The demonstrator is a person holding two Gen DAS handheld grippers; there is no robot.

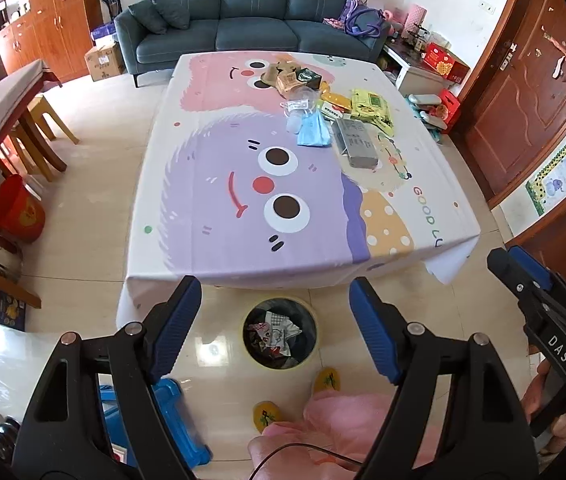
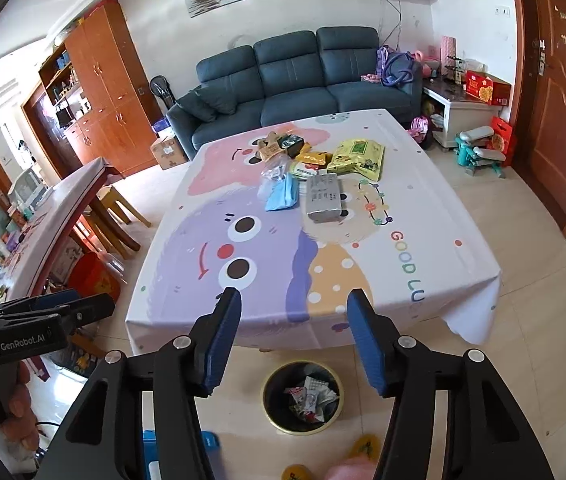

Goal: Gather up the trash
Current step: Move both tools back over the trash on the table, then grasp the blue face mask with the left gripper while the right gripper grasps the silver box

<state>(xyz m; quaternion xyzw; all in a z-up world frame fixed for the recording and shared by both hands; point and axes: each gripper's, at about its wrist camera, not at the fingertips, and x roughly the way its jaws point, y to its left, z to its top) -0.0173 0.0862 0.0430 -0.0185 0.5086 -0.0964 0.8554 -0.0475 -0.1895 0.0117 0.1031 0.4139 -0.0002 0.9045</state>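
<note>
A pile of wrappers and packets lies on the far right part of the cartoon tablecloth (image 1: 211,200): yellow bags (image 1: 371,106), a blue mask (image 1: 313,130), a grey packet (image 1: 357,144), brown packets (image 1: 283,74). In the right wrist view the same yellow bags (image 2: 357,156), blue mask (image 2: 283,194) and grey packet (image 2: 325,198) show. A round bin (image 1: 281,336) (image 2: 303,396) holding crumpled wrappers stands on the floor at the table's near edge. My left gripper (image 1: 275,332) hangs open above the bin. My right gripper (image 2: 293,340) is open too, over the table's front edge.
A dark blue sofa (image 1: 251,12) stands behind the table. A wooden table with stools (image 1: 43,120) and a red bucket (image 1: 19,210) are at the left. A blue plastic stool (image 1: 171,420) and the person's yellow slippers (image 1: 327,378) sit near the bin. A brown door (image 1: 531,92) is at the right.
</note>
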